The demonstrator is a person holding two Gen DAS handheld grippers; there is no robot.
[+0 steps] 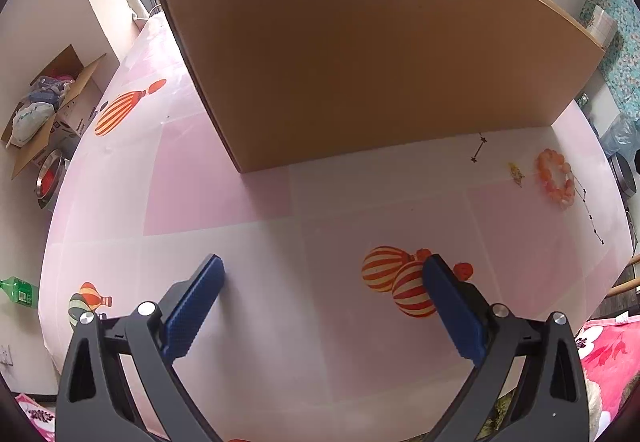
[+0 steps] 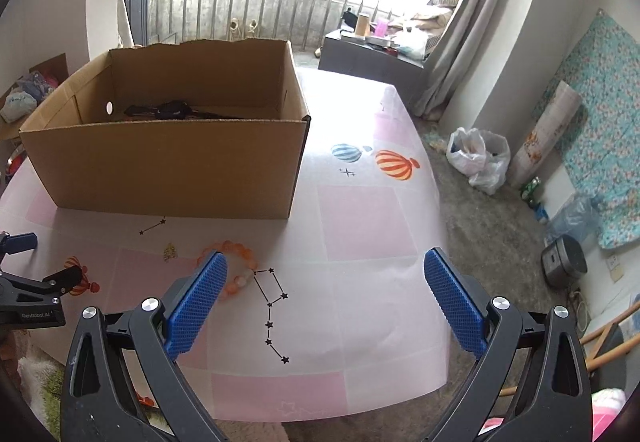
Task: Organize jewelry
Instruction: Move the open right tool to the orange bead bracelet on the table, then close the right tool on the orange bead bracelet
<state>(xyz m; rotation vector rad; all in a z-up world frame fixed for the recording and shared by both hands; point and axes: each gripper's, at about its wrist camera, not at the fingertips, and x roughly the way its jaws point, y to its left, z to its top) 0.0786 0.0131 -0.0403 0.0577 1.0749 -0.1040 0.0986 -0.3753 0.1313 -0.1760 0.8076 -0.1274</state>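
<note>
Cardboard box [image 2: 168,162] stands open-topped on the worktop [image 2: 360,282] to take jewelry; the orange bead bracelet [image 2: 236,262] lies just before it, beside a small gold piece [image 2: 170,252]. Left hand-held gripper [image 1: 320,306] and right hand-held gripper [image 2: 324,306] both gape wide, empty.

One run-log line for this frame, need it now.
left gripper: open, empty | right gripper: open, empty | orange bead bracelet: on table, outside box | small gold piece: on table | cardboard box: dark items inside
</note>
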